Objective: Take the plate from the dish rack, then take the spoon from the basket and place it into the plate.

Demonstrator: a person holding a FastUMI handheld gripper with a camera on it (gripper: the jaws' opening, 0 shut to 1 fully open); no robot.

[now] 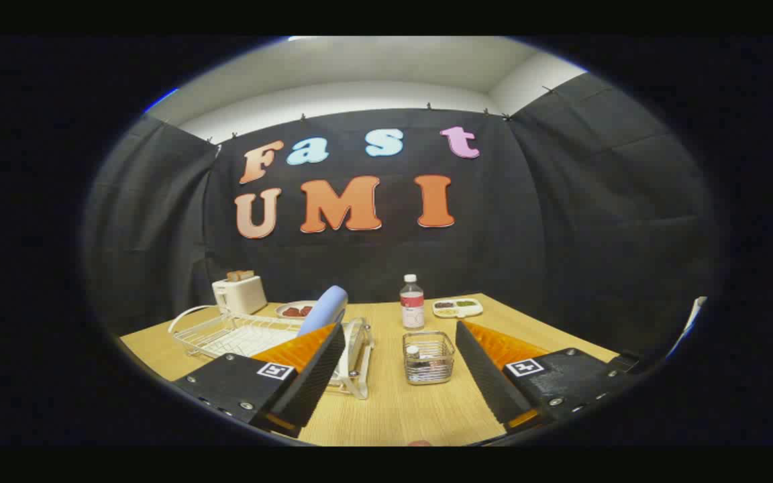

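Observation:
A light blue plate [324, 310] stands on edge in the white wire dish rack [225, 333], just beyond my left fingertip. A small wire basket [429, 357] sits on the wooden table [400, 409] between and ahead of my fingers; something small lies inside it, but the spoon cannot be made out. My gripper [400, 329] is open and holds nothing, hovering above the table short of both the rack and the basket.
A clear bottle [412, 302] with a white cap stands behind the basket. A white toaster [239, 292] and a small dish of red food [296, 309] sit behind the rack. A divided tray [457, 307] lies at the far right of the table.

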